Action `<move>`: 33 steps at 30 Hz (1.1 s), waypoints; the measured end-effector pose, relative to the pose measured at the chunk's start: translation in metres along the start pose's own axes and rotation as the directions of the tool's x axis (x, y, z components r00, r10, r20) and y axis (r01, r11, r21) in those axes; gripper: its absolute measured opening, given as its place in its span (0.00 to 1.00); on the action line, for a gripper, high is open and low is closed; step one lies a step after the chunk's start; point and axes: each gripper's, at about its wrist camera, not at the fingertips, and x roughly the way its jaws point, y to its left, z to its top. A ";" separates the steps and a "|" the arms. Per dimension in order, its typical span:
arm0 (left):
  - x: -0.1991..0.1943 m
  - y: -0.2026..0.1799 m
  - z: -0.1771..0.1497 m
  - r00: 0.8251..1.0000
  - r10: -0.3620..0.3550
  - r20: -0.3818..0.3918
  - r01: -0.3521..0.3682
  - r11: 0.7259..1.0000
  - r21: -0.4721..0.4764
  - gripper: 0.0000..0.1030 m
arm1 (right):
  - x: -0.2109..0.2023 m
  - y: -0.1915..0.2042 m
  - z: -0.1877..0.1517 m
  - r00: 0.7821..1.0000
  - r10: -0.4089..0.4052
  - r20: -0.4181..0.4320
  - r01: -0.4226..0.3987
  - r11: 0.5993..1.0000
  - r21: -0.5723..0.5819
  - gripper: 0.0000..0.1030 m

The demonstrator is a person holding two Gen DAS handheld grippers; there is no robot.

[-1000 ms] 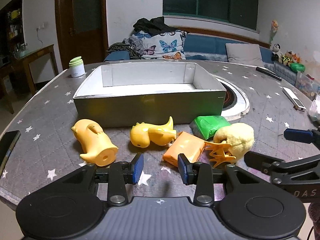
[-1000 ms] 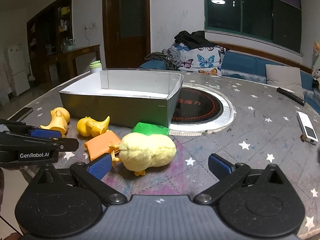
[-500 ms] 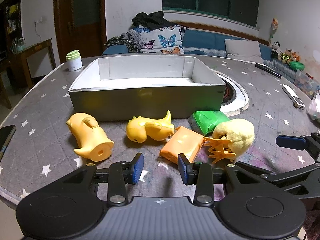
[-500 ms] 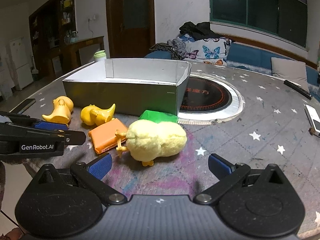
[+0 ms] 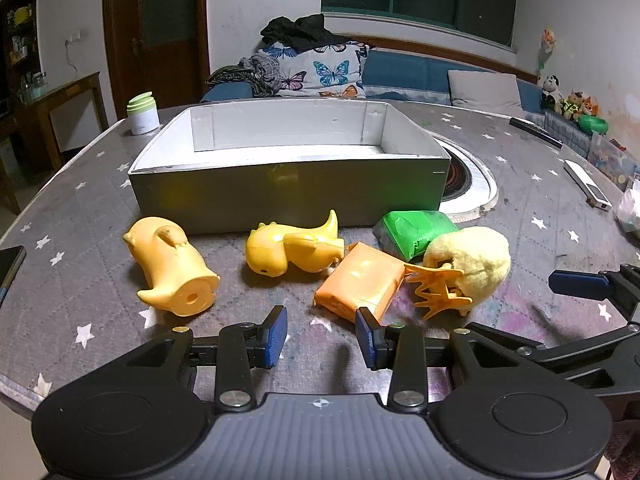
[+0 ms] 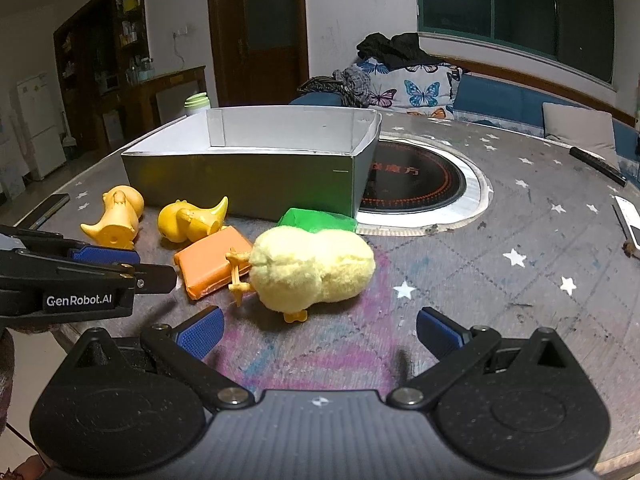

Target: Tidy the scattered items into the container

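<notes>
An open grey box (image 5: pixel 288 184) with a white inside stands on the table; it also shows in the right wrist view (image 6: pixel 248 176). In front of it lie a yellow duck toy (image 5: pixel 168 268), a yellow dinosaur toy (image 5: pixel 288 248), an orange block (image 5: pixel 360 284), a green packet (image 5: pixel 412 228) and a fluffy yellow chick (image 5: pixel 472 268). My left gripper (image 5: pixel 322 336) is open and empty, just short of the orange block. My right gripper (image 6: pixel 318 332) is wide open and empty, just short of the chick (image 6: pixel 312 268).
A green-lidded white jar (image 5: pixel 142 114) stands beyond the box's left corner. A round induction hob (image 6: pixel 416 184) is set in the table right of the box. A phone (image 5: pixel 10 264) lies at the left edge, remotes (image 5: pixel 586 186) at the far right.
Both grippers have moved slightly forward towards the toys; the items look closer. Neither gripper's opening has changed. The toys have not moved.
</notes>
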 end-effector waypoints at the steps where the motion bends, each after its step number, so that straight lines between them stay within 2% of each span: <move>1: 0.000 0.000 0.000 1.000 0.000 -0.001 0.000 1.000 0.000 0.39 | 0.001 0.000 0.000 1.000 -0.001 -0.002 0.001 1.000 0.001 1.00; 33: 0.002 0.000 0.001 1.000 0.000 -0.007 0.000 1.000 0.003 0.39 | 0.002 0.004 0.003 1.000 0.002 0.007 -0.002 1.000 -0.010 1.00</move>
